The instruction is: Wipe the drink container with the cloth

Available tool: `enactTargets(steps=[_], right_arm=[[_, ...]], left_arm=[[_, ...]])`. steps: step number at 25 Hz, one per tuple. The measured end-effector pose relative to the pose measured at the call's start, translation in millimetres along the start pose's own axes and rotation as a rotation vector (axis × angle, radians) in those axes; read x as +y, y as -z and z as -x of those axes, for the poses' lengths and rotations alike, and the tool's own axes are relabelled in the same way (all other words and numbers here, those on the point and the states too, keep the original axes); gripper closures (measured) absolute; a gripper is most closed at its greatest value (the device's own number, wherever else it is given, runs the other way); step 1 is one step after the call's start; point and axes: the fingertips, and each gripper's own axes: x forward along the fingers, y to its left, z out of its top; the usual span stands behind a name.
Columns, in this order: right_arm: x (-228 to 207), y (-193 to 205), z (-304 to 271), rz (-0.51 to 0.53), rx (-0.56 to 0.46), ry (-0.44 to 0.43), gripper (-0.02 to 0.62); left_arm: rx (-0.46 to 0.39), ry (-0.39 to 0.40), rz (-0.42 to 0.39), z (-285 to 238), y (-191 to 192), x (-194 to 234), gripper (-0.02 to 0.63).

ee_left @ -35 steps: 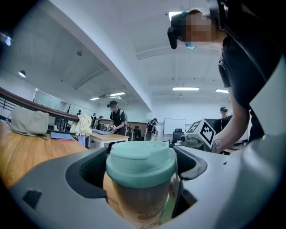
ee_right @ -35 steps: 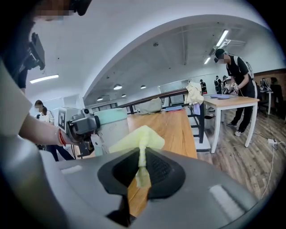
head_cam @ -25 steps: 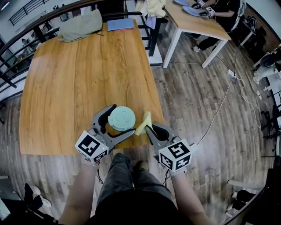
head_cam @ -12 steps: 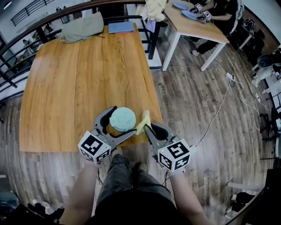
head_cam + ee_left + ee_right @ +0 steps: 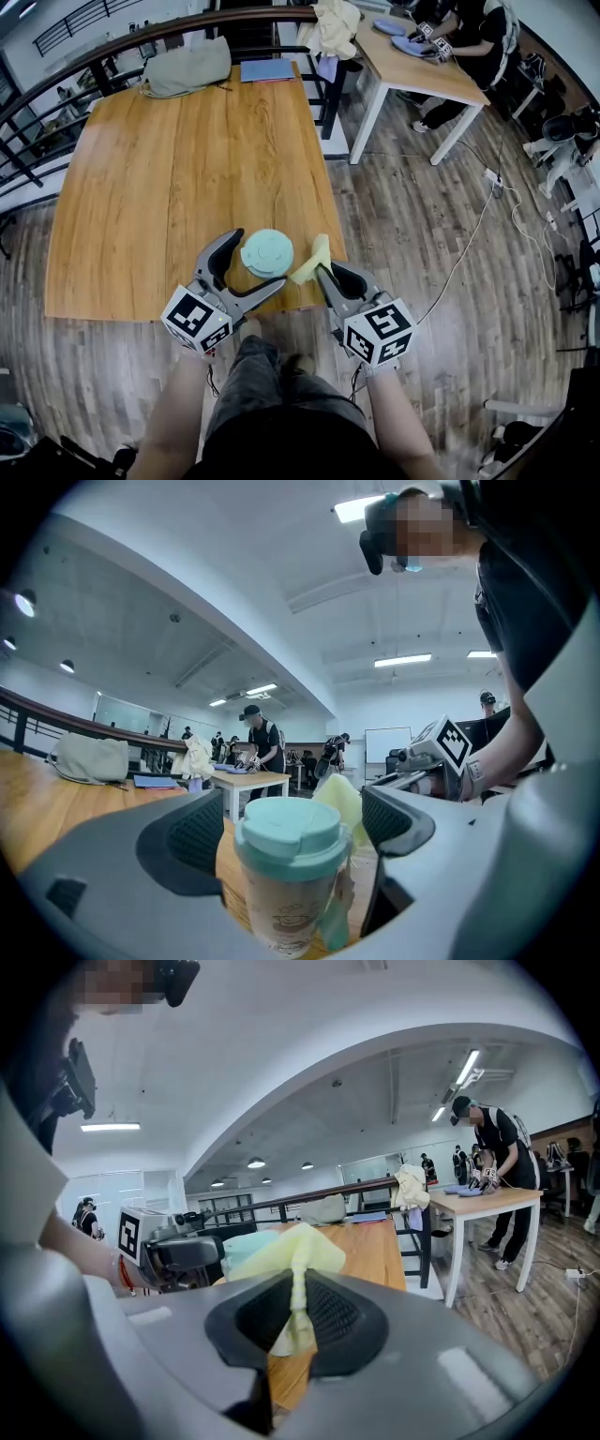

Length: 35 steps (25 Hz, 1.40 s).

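Across the left and middle: broad table (image 5: 169,169) of warm, straight-grained wood, smooth and matte. At its far edge, a slumped grey-green fabric bag (image 5: 187,67), soft and creased.

Near the front edge, left gripper (image 5: 257,264): grey moulded plastic with dimpled black pads, spread wide, one curved jaw to each side of the drink container (image 5: 267,253). Gaps visible between the pads and the lid, so not clenched.

Drink container standing upright between those jaws: tapered beige paper cup with a faint print, capped by a round mint-green plastic lid.

Just right of the cup, pale yellow cloth (image 5: 314,262), thin and crumpled into a peak; contact with the cup not clear.

Right gripper (image 5: 323,274) clamped on that cloth, a fold pinched flat between textured black pads.

Farther right, grey-brown plank floor (image 5: 422,216).
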Motion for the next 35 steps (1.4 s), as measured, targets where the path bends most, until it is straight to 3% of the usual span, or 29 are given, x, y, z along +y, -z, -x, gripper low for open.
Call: enactTargets(steps=[4, 6, 9, 14, 15, 22, 35], right_arm=[[-1, -15, 4, 0.023, -0.032, 0.002, 0.552], [-1, -22, 5, 0.034, -0.047, 0.0, 0.552], [1, -31, 5, 0.048, -0.067, -0.009, 0.552], [7, -48, 0, 0.079, -0.11, -0.017, 0.552], [8, -51, -1, 0.085, -0.119, -0.018, 0.552], [13, -75, 1, 0.11, -0.182, -0.019, 0.553], [16, -109, 10, 0.185, -0.299, 0.039, 0.553]], left_arm=[[-0.05, -0.031, -0.005, 13, -14, 1, 0.152], [-0.065, -0.048, -0.012, 19, -20, 3, 0.191], [-0.085, -0.129, -0.021, 29, -27, 14, 0.318], [-0.124, -0.342, -0.004, 51, -39, 49, 0.59], [-0.128, -0.37, 0.0, 54, -41, 54, 0.609], [-0.138, -0.458, 0.022, 64, -56, 71, 0.609], [-0.176, -0.49, -0.005, 63, -83, 76, 0.609]])
